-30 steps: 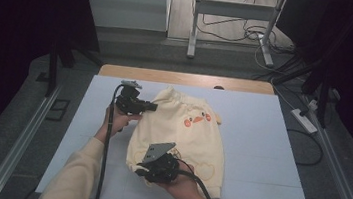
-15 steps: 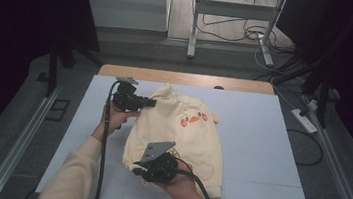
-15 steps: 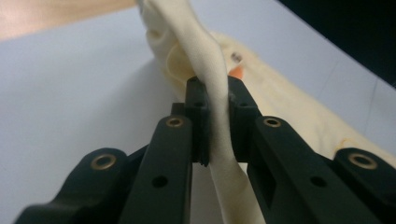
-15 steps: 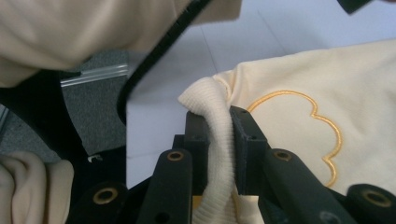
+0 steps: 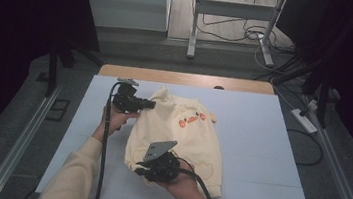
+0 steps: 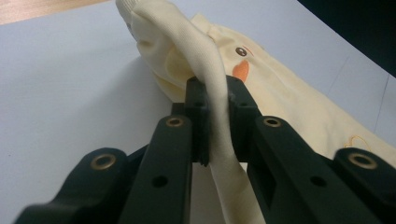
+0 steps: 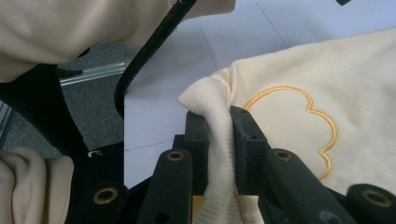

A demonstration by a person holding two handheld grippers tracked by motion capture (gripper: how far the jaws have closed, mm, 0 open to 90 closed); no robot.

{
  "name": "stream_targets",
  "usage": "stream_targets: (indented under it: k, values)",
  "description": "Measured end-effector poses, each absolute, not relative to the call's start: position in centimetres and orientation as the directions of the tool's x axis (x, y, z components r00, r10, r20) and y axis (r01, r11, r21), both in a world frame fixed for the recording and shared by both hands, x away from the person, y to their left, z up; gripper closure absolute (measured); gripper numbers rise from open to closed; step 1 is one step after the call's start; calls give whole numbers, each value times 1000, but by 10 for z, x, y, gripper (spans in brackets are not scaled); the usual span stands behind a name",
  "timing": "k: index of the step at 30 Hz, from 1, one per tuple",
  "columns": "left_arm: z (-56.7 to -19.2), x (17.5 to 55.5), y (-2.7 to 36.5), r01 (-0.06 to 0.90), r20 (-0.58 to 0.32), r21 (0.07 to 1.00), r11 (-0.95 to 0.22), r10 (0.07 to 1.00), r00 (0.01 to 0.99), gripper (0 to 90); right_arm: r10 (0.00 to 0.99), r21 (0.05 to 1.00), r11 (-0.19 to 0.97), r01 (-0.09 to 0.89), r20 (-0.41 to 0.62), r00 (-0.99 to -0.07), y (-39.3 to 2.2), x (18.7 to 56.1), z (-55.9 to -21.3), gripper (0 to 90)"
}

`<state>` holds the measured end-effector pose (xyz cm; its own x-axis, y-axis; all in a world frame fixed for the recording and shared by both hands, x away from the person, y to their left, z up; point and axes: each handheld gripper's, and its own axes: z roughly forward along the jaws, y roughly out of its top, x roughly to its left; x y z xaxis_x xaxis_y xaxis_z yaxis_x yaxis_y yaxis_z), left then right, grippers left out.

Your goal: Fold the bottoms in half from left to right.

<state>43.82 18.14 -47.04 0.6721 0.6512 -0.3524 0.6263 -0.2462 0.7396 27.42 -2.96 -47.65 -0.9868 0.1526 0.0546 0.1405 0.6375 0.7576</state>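
While flat on white table (image 5: 268,155), pale yellow duck sweatshirt (image 5: 180,135) pinched twice: left gripper (image 5: 151,104) clamped on cloth fold, right gripper (image 5: 137,167) clamped on ribbed hem (image 7: 212,135).

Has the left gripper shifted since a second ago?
Yes, slightly: the left gripper, shut on the yellow sweatshirt, has edged nearer the table's wooden far edge.

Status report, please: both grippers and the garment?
Left hand-held gripper shut on sweater fabric fold. Right hand-held gripper shut on ribbed hem. Sweater on white table, nothing in the way.
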Motion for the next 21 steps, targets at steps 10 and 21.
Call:
stream_targets:
  k: [10, 21]
  values:
    - [-465, 436, 188, 617, -352, 757, -215, 661, 663, 814, 152, 767, 627, 140, 57, -987, -26, 274, -475, 779]
    - [-463, 435, 194, 625, -364, 754, -202, 664, 654, 814, 143, 788, 601, 130, 54, -988, -25, 272, -467, 781]
